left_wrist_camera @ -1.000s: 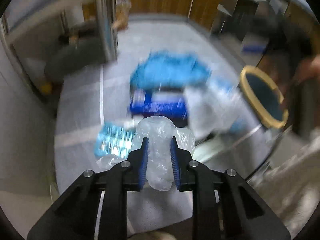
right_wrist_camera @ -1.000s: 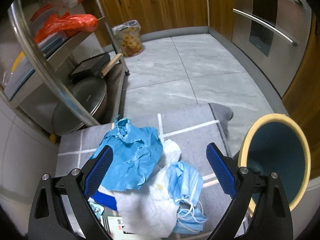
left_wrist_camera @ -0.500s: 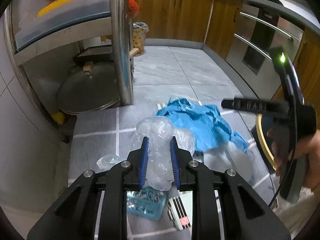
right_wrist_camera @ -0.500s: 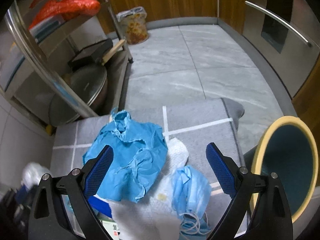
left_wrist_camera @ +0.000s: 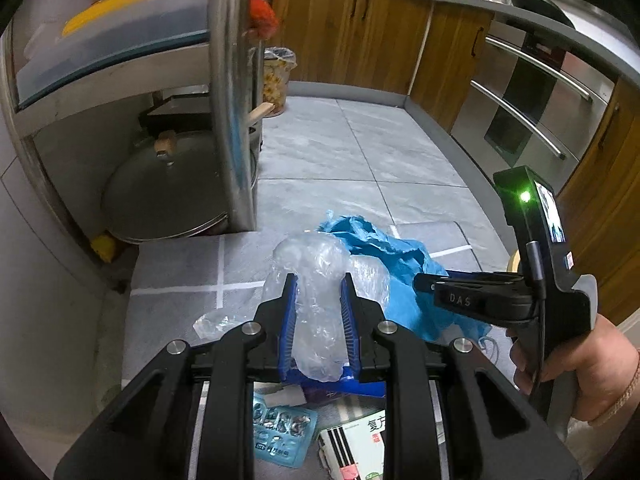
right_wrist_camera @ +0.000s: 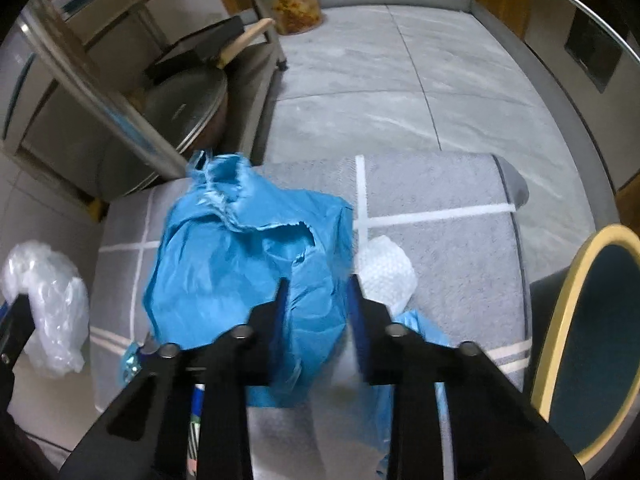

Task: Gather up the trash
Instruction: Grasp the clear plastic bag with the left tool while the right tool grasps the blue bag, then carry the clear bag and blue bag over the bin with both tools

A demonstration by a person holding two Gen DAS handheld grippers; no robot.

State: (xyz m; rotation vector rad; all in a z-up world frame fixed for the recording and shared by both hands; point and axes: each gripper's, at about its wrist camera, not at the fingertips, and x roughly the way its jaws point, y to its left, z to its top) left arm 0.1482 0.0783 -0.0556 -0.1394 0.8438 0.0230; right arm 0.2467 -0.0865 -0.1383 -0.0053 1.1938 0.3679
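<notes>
My left gripper (left_wrist_camera: 318, 280) is shut on a crumpled clear plastic bag (left_wrist_camera: 316, 296) and holds it above the grey mat (left_wrist_camera: 180, 264); the bag also shows at the left of the right wrist view (right_wrist_camera: 48, 300). My right gripper (right_wrist_camera: 318, 286) has closed around a fold of the crumpled blue paper (right_wrist_camera: 240, 264) that lies on the mat (right_wrist_camera: 448, 240); the blue paper also shows in the left wrist view (left_wrist_camera: 384, 256). A bin with a yellow rim and dark inside (right_wrist_camera: 592, 344) stands at the right.
Under the blue paper lie a white tissue wad (right_wrist_camera: 386, 268), a blue face mask (right_wrist_camera: 424, 332), a blister pack (left_wrist_camera: 280, 432) and a printed box (left_wrist_camera: 360, 444). A steel rack with a pan lid (left_wrist_camera: 168, 192) stands at the left. Wooden cabinets (left_wrist_camera: 360, 36) lie beyond the tiled floor.
The right gripper has dropped onto the blue paper and its jaws have closed from wide open onto it. The left gripper has swung left and up with the plastic bag still held.
</notes>
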